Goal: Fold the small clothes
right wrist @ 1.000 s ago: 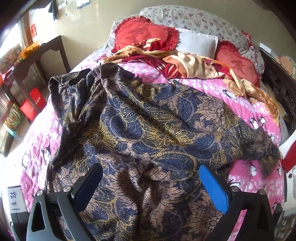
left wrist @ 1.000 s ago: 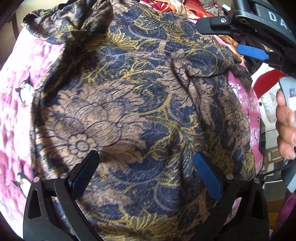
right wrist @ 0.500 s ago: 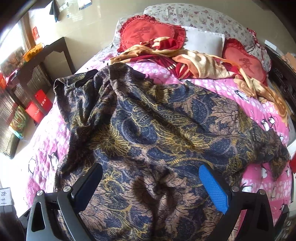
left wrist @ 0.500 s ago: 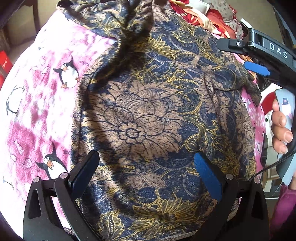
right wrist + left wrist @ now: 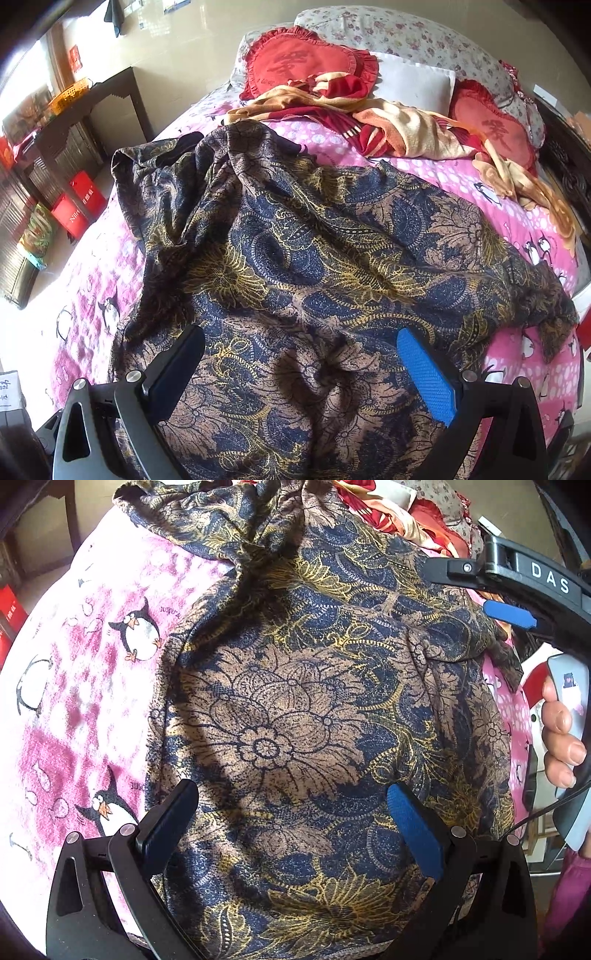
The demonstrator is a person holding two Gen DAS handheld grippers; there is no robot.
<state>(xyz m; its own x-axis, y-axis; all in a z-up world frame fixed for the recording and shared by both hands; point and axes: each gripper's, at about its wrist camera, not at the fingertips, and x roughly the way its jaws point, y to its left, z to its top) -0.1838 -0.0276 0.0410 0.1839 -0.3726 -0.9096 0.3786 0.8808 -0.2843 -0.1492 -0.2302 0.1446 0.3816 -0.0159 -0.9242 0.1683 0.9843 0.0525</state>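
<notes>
Hovering over the bed (image 5: 517,173), left gripper (image 5: 291,812) spread wide, grasping nothing; the patterned garment (image 5: 295,709) lies rumpled directly beneath and ahead of it, between the fingers. Pink penguin blanket (image 5: 74,701) shows to its left. Right gripper (image 5: 301,360) likewise released, empty; same garment (image 5: 314,258) spreads below and forward of it, sleeve trailing to its right. Red cushions (image 5: 306,62) sit far ahead.

black claws (image 5: 291,812), blue pads (image 5: 415,834), "DAS" mark, magenta sleeve (image 5: 569,893)
</notes>
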